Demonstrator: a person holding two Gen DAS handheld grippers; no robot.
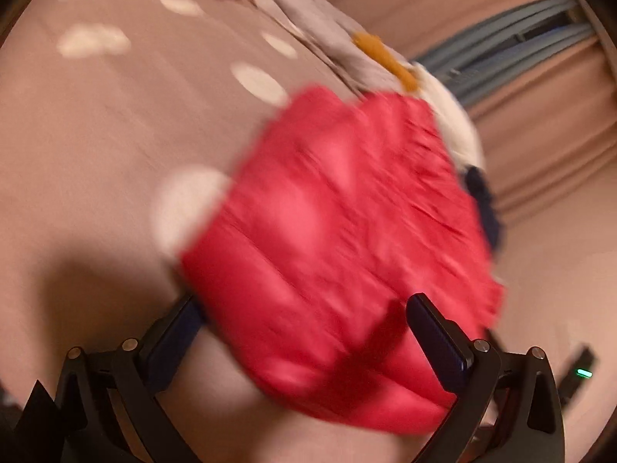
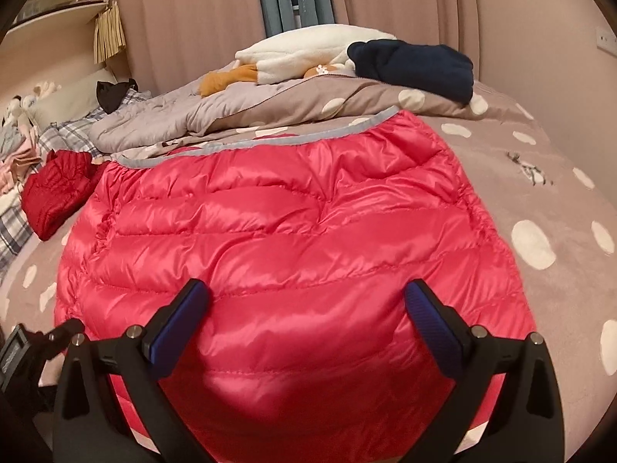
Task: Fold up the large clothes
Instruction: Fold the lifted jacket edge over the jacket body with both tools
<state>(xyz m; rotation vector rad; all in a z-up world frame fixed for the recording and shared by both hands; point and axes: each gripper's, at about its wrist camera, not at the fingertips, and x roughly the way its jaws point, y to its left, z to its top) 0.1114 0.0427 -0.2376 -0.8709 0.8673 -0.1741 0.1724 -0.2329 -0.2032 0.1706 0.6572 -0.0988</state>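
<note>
Jacket [image 2: 285,231] flat on bedspread [image 2: 540,177], rumpled quilt [image 2: 231,115] behind, smaller garment [image 2: 58,193] left.

Glossy red quilted down jacket [image 2: 277,239] lies flat on bed.

right claw [image 2: 306,303] spread wide | over red puffer jacket [image 2: 277,223] | dotted bedspread [image 2: 540,200]

This is a bedroom in a home, because there is a big bed [image 2: 540,177] with a spotty cover, a pillow [image 2: 73,96], long pink curtains [image 2: 193,11] and clothes [image 2: 416,63] lying about.
</note>
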